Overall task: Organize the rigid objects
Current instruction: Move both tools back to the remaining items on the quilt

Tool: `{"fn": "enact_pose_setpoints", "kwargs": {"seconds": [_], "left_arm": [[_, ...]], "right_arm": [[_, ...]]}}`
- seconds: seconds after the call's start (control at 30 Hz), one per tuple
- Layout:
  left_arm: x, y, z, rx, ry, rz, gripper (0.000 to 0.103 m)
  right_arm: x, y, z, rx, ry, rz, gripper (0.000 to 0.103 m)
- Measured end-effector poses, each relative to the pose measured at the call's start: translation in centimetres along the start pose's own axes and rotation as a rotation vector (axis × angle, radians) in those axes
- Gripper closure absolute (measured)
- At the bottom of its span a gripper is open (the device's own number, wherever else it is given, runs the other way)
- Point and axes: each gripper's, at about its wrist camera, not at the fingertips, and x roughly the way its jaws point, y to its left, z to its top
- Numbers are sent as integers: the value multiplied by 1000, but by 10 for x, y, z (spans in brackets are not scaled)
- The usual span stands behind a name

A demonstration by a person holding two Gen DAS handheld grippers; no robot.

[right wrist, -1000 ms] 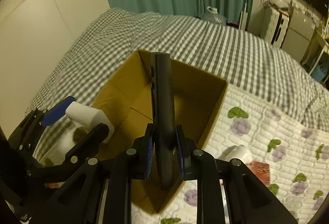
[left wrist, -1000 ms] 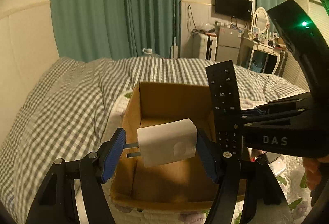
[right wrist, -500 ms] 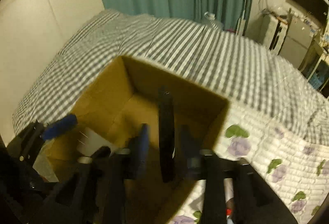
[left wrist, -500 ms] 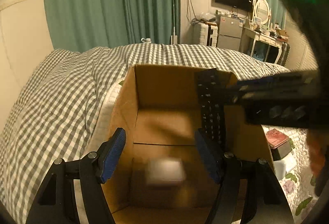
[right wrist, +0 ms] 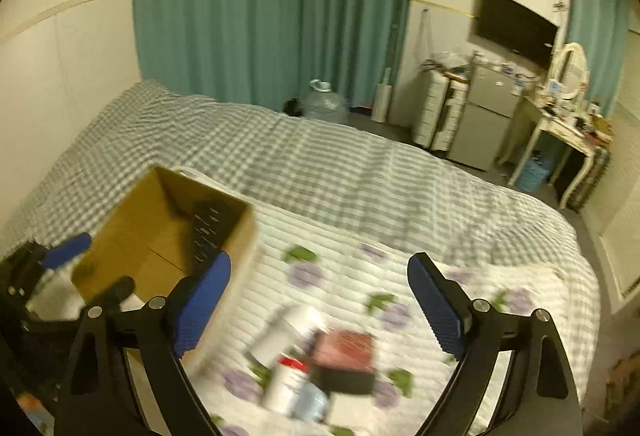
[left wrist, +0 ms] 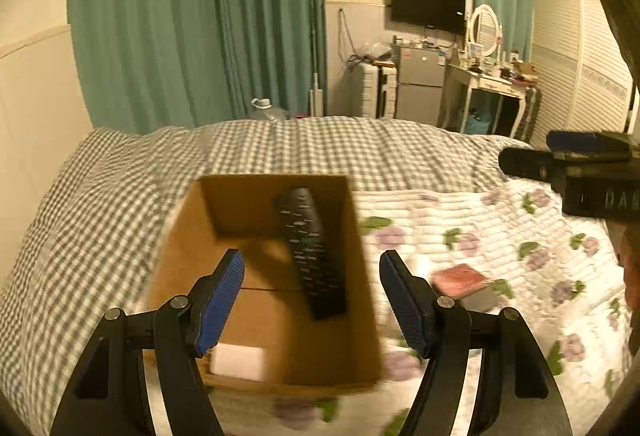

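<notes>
Open brown cardboard box [left wrist: 276,316] sits on bed w/ grey checked cover [left wrist: 100,204]. Long black remote control [left wrist: 312,252] leans inside on its far wall; white plug adapter [left wrist: 236,360] lies at near wall. Left gripper [left wrist: 312,300]: jaws apart, empty, over box. Right gripper [right wrist: 320,304]: jaws just opened wide, nothing between, above blurred bottles & red packet [right wrist: 344,348] on floral quilt [right wrist: 340,236].

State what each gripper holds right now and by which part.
Nothing is held. The left gripper and right gripper are both open and empty; the black remote control lies inside the brown cardboard box.
</notes>
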Motion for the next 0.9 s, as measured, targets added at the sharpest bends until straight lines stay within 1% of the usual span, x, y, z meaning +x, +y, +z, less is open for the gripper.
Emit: {"fn": "enact_pose_setpoints", "kwargs": {"seconds": [0.13, 0.27, 0.4, 0.57, 0.67, 0.77, 0.83, 0.9], "left_arm": [[-4, -35, -6, 13, 11, -24, 30], [4, -69, -20, 49, 54, -37, 30], [19, -96, -39, 85, 96, -37, 30], [44, -124, -67, 148, 144, -20, 30], [59, -134, -81, 165, 169, -7, 30], [71, -140, -88, 159, 215, -17, 30], [77, -143, -92, 164, 218, -36, 30], [83, -142, -95, 174, 225, -30, 32]], "right_arm": [[-13, -27, -28, 11, 24, -37, 12], [-14, -49, -58, 17, 52, -64, 12], [-7, -67, -90, 31, 89, -71, 12], [15, -81, -125, 42, 140, -76, 12], [33, -83, -138, 46, 171, -75, 12], [48, -86, -146, 71, 205, -36, 12], [53, -89, -149, 90, 217, -23, 12], [55, -92, -151, 110, 223, -15, 12]]}}
